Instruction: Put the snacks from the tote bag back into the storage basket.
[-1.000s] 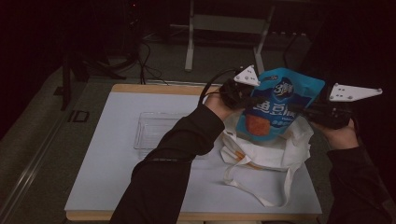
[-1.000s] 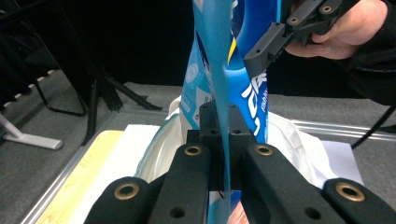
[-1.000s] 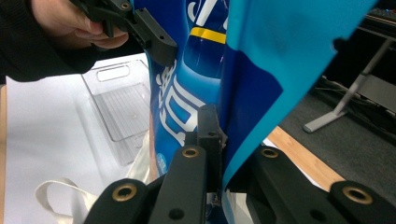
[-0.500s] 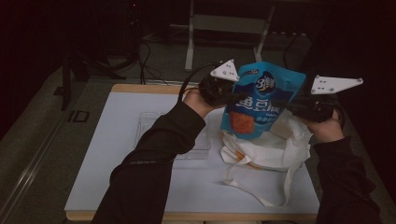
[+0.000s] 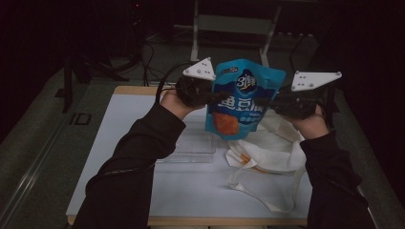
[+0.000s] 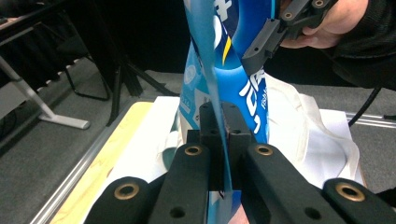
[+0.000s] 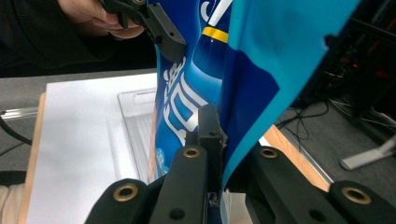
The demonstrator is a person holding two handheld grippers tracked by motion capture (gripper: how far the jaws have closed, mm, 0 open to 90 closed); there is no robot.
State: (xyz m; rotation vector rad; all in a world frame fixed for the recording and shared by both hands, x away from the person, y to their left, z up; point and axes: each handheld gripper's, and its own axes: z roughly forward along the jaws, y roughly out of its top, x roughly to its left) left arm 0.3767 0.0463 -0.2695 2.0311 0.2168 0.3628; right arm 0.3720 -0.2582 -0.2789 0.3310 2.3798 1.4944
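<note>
Both tools (image 5: pixel 217 98) clamped on blue pouch (image 5: pixel 243 102)

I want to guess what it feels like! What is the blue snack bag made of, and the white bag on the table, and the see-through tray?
The blue snack bag looks like thin, glossy plastic film: it shines and bends in smooth creases. The white bag seems soft matte cloth, lying crumpled with floppy handles. The see-through tray looks like hard clear plastic with straight edges.
</note>
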